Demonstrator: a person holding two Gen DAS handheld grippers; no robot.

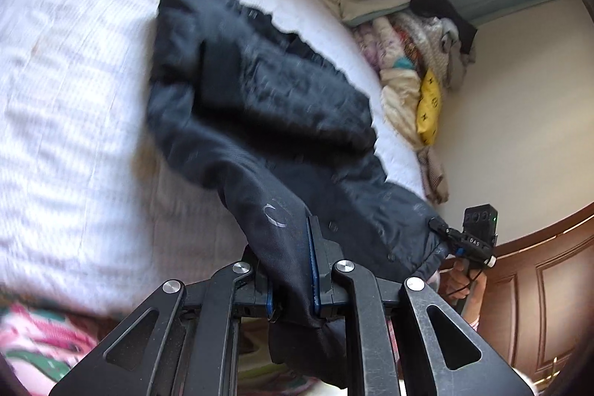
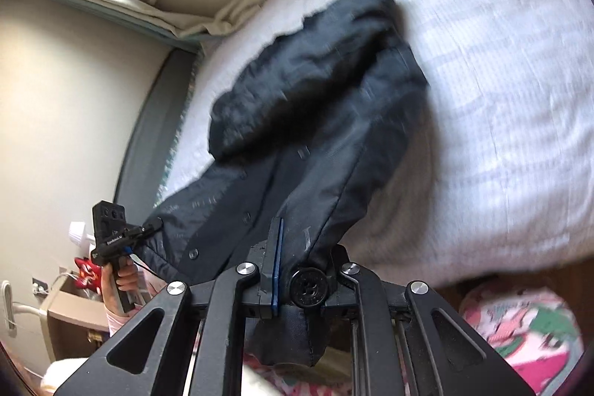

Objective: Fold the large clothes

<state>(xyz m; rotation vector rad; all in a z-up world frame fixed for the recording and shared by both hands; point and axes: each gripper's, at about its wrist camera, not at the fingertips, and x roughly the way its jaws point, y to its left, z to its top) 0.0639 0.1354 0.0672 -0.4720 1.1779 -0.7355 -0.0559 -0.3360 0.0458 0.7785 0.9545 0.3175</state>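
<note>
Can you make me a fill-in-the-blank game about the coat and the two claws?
1. The coat is the color ____.
2. The far end of the coat lies on a white ____.
3. The left claw and the right claw are both ____ on the coat.
4. The small pillow beside the bed is ____.

Missing words: black; bed; shut; yellow

One dark jacket [image 1: 267, 106], one white bed [image 1: 74, 62], two grippers: left gripper [image 1: 293, 270] and right gripper [image 2: 297, 270], each clamping one jacket corner; one large button [image 2: 309, 287] beside the right gripper's fingers.
</note>
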